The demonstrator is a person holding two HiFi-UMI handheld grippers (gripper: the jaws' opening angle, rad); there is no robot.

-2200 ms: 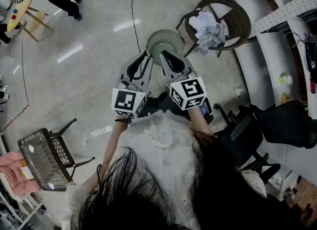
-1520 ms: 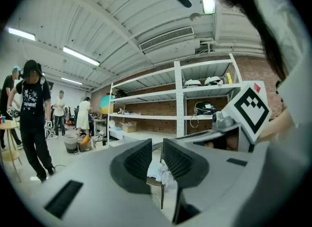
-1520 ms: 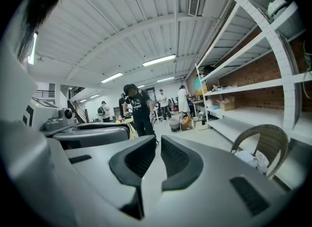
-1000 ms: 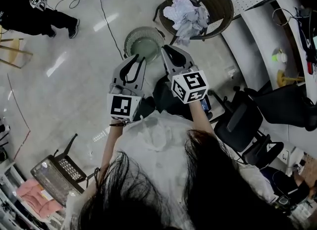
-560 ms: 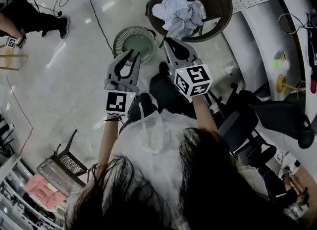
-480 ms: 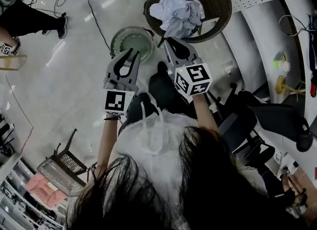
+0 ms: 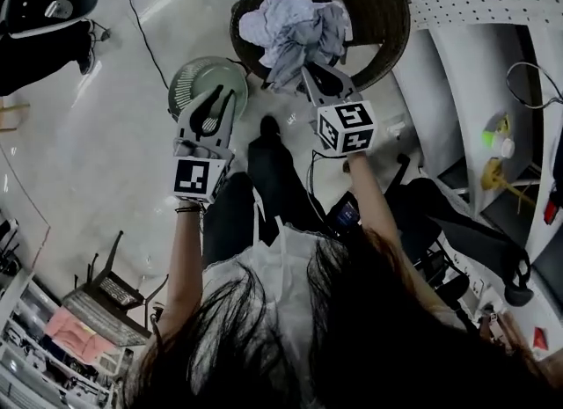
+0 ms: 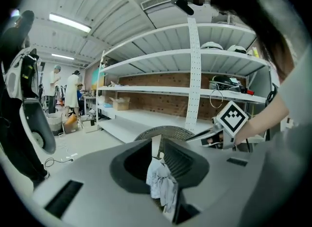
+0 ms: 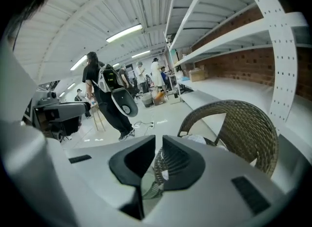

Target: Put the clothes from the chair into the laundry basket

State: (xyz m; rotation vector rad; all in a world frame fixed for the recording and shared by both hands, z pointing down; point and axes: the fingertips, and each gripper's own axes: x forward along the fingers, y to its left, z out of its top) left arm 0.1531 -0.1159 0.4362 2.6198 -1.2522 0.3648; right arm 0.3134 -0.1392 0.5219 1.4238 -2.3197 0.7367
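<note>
**A:** What changed since a second ago?
**B:** Both tongs came forward and down. The chair now sits right ahead of them.
**A:** Jaw state?
**B:** My right tongs are pressed together and empty. My left tongs are also closed, on nothing.
**A:** Clothes?
**B:** The clothes are heaped on the chair seat, with one end drooping over the front. My right tips are close under that end, not touching. My left tips are above the laundry basket rim, beside the chair.

One wicker chair, one clothes heap, one laundry basket.
</note>
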